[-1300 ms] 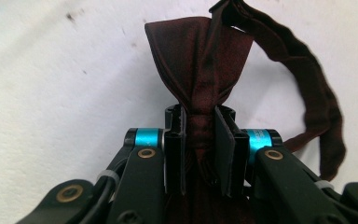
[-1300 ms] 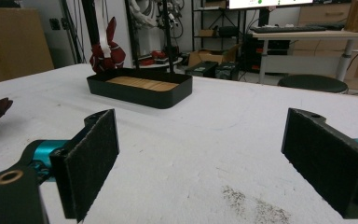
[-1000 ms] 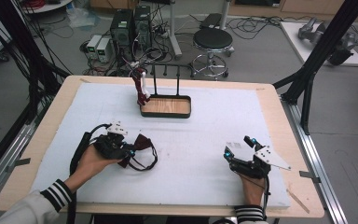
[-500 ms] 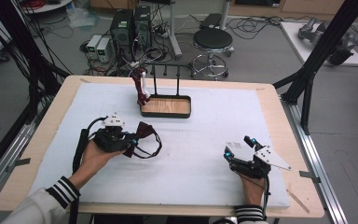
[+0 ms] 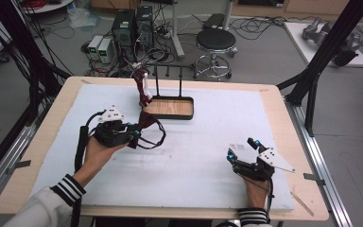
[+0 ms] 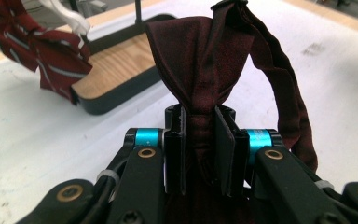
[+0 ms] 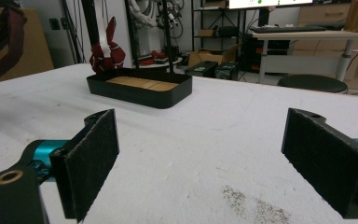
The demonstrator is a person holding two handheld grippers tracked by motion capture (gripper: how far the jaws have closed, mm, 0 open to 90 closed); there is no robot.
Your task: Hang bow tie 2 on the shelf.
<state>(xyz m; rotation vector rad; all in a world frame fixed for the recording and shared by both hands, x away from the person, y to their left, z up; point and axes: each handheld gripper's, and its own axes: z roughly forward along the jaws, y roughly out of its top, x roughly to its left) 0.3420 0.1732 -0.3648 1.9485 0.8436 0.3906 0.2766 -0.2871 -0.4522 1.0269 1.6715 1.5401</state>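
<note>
Dark red bow tie [image 6: 200, 60] pinched in the left claw [image 6: 200, 149], black tray [image 6: 116, 88] beyond

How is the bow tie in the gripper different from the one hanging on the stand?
The dark bow tie is plain maroon; the striped bow tie has pale stripes on red. The dark bow tie is pinched at its knot by the left gripper, strap dangling; the striped bow tie hangs from the stand over the tray, with no gripper on it. Both are reddish cloth.
</note>
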